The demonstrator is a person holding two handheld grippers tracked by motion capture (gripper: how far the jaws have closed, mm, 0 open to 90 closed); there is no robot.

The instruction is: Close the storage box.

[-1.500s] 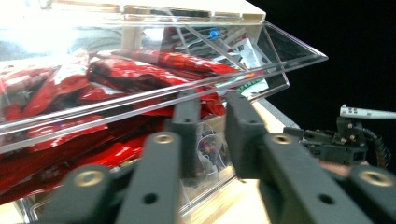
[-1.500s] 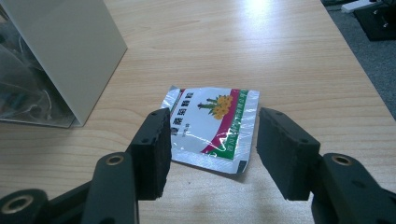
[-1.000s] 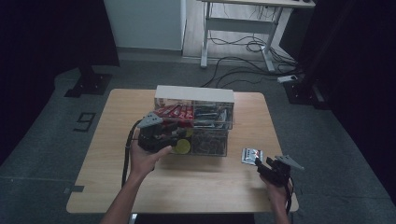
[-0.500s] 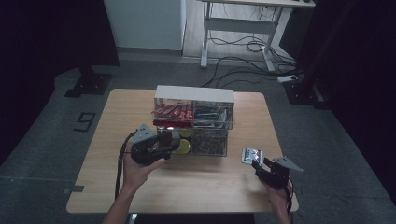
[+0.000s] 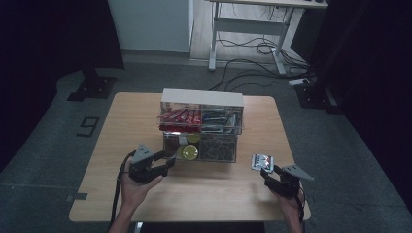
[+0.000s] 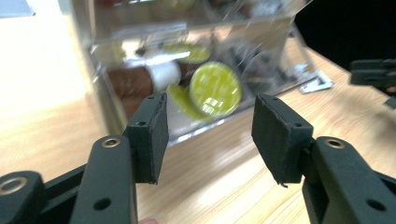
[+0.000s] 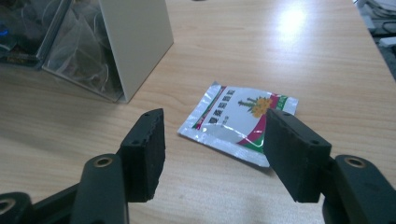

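Observation:
A clear drawer organiser (image 5: 201,126) stands mid-table, holding red packets up top and yellow-lidded cups (image 6: 215,88) in its lower left drawer. My left gripper (image 5: 167,164) is open, a short way in front of that drawer, with nothing between its fingers (image 6: 152,133). A silver sachet (image 7: 238,121) with red, green and orange print lies flat on the wood to the organiser's right (image 5: 262,161). My right gripper (image 5: 267,175) is open just short of the sachet, its pads (image 7: 289,149) apart and empty.
The wooden table (image 5: 121,131) has bare room at the left and along the front edge. The organiser's beige side wall (image 7: 135,42) stands close to the sachet. Beyond the table are a desk frame (image 5: 248,29) and floor cables.
My left gripper has drawn back from the lower left drawer toward the table's front. My right gripper has shifted slightly toward the front edge near the sachet.

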